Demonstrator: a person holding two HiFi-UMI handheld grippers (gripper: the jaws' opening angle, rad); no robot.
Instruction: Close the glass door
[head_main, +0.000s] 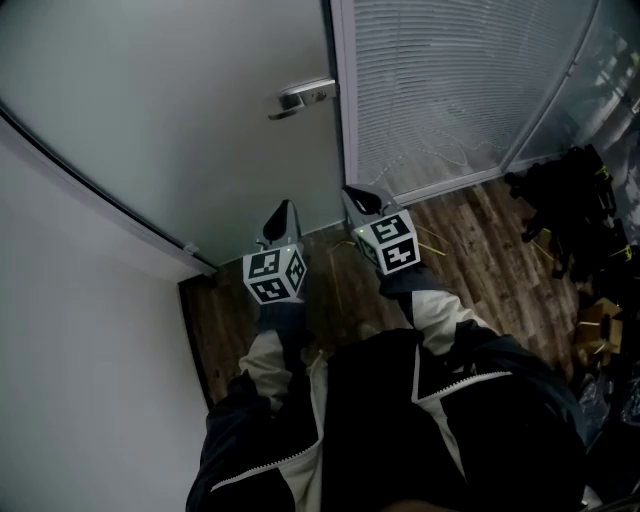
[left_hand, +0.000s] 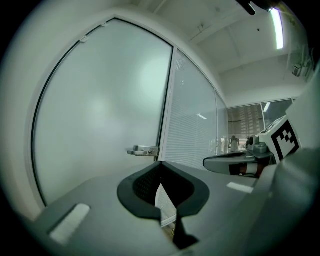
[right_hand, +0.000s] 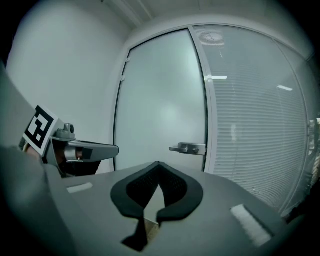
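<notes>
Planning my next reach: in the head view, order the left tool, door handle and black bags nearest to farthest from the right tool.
1. Left tool, just left of the right tool.
2. Door handle, ahead, upper left.
3. Black bags, floor, far right.

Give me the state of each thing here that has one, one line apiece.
glass door: shut in its frame.
door handle: level, nothing touching it.
left gripper: jaws together, empty.
right gripper: jaws together, empty.
blinds: lowered behind the side panel.
</notes>
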